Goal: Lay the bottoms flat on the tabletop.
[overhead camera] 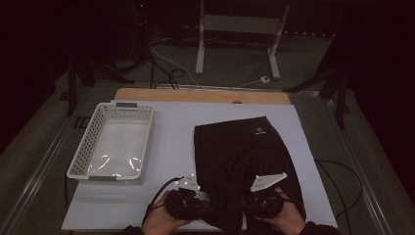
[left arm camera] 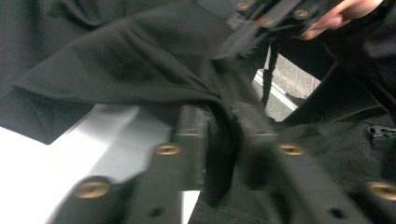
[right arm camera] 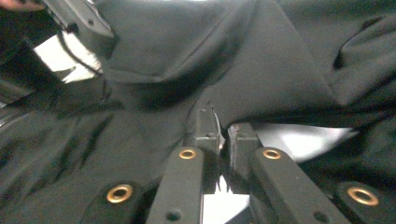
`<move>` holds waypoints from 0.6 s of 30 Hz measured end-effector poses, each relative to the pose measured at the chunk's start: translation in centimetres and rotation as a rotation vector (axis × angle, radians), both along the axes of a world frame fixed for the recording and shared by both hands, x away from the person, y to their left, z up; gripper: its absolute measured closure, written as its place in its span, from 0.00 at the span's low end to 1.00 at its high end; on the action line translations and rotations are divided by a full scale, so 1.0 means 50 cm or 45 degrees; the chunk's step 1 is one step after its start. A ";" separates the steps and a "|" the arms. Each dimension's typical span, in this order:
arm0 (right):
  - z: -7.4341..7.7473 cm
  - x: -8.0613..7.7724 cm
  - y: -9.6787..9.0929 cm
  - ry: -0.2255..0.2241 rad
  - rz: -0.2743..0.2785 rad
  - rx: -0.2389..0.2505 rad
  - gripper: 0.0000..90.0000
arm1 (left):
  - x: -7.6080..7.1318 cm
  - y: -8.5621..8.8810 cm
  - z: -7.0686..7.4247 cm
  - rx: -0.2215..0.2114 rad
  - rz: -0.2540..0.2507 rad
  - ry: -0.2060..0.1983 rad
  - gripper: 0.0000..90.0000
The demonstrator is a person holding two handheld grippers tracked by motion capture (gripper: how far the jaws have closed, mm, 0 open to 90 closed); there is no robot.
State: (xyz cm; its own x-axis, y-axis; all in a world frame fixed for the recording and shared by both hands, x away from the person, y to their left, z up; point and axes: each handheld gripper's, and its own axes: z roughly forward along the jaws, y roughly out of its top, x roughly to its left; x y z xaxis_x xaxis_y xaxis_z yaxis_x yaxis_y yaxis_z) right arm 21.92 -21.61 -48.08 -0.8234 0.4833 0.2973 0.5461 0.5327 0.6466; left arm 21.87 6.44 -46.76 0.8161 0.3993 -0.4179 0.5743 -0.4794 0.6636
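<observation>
A black garment (overhead camera: 244, 147) with a small white logo lies on the white table cover (overhead camera: 171, 142), its near end bunched and raised by the two grippers. My left gripper (overhead camera: 208, 208) is at the garment's near left edge. In the left gripper view a dark fold of the cloth (left arm camera: 140, 65) runs through the gap of the left gripper (left arm camera: 222, 121), whose jaws stand apart around it. My right gripper (overhead camera: 247, 201) is at the near right. In the right gripper view the right gripper (right arm camera: 224, 126) has its tips almost together, with the cloth (right arm camera: 261, 70) gathering in pleats onto them.
A white plastic basket (overhead camera: 80, 156) with nothing in it stands at the left of the table. The wooden table edge (overhead camera: 195, 95) runs along the back. Beyond it are cables and a metal stand (overhead camera: 235, 29) on the dark floor.
</observation>
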 end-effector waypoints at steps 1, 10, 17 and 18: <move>-0.001 -0.001 -0.004 0.019 0.018 -0.009 0.83 | 0.004 0.003 -0.002 0.004 0.028 0.000 0.67; -0.005 0.022 -0.042 -0.065 -0.143 -0.087 0.42 | 0.044 0.003 -0.039 0.113 0.184 -0.009 0.47; 0.002 0.044 -0.071 -0.164 -0.273 -0.082 0.34 | 0.077 -0.008 -0.049 0.172 0.278 -0.084 0.42; 0.004 0.048 -0.076 -0.170 -0.287 -0.073 0.34 | 0.083 -0.008 -0.047 0.165 0.294 -0.093 0.41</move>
State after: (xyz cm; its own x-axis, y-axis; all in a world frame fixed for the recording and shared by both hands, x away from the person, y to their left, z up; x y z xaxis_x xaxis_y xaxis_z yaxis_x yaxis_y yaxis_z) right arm 24.31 -25.43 -47.89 -0.7234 0.6717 0.1599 0.5668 0.4455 0.6930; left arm 26.03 6.03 -49.11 0.7230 0.6247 -0.2950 0.6315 -0.4244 0.6489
